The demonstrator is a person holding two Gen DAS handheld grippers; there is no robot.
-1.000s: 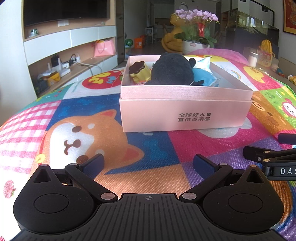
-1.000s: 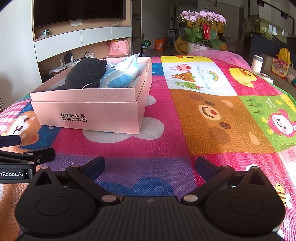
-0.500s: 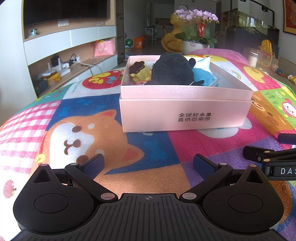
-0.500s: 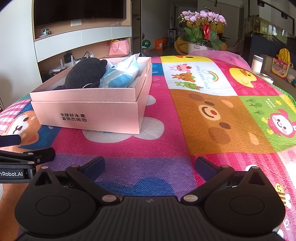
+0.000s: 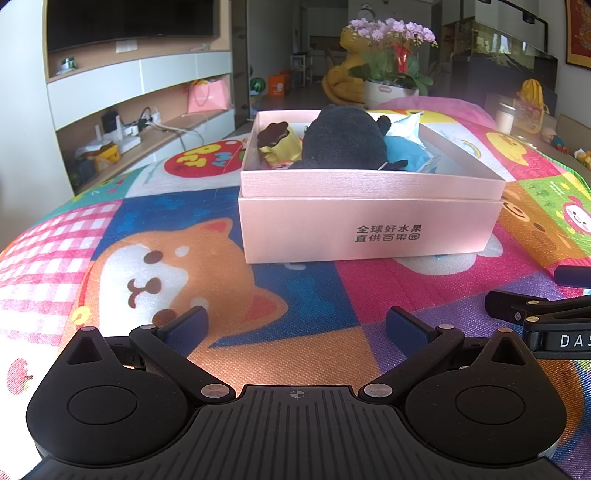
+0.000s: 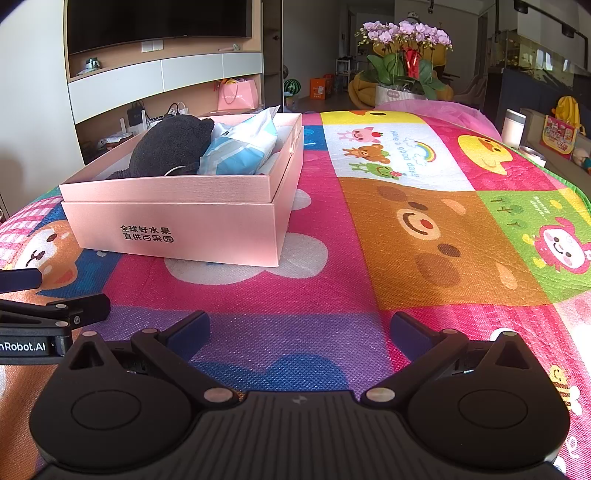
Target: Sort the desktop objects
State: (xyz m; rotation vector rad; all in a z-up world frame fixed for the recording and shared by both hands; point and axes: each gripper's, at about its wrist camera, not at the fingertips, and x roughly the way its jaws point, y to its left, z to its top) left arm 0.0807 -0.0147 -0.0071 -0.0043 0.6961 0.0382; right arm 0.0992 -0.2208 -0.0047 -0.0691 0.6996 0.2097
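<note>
A pink box (image 5: pixel 369 225) stands on the cartoon mat, ahead of both grippers; it also shows at the left of the right wrist view (image 6: pixel 177 225). Inside it lie a black plush toy (image 5: pixel 343 142), a blue-and-white packet (image 5: pixel 406 147) and a yellow toy with a brown top (image 5: pixel 277 142). The plush (image 6: pixel 170 146) and the packet (image 6: pixel 243 147) also show in the right wrist view. My left gripper (image 5: pixel 297 325) is open and empty, low over the mat in front of the box. My right gripper (image 6: pixel 299 330) is open and empty, to the right of the left one.
The colourful mat (image 6: pixel 424 221) covers the table. A potted orchid (image 6: pixel 406 55) stands beyond the far end. A white cup (image 6: pixel 513 127) and small items sit at the far right. Shelving with a TV (image 5: pixel 129 22) lines the left wall.
</note>
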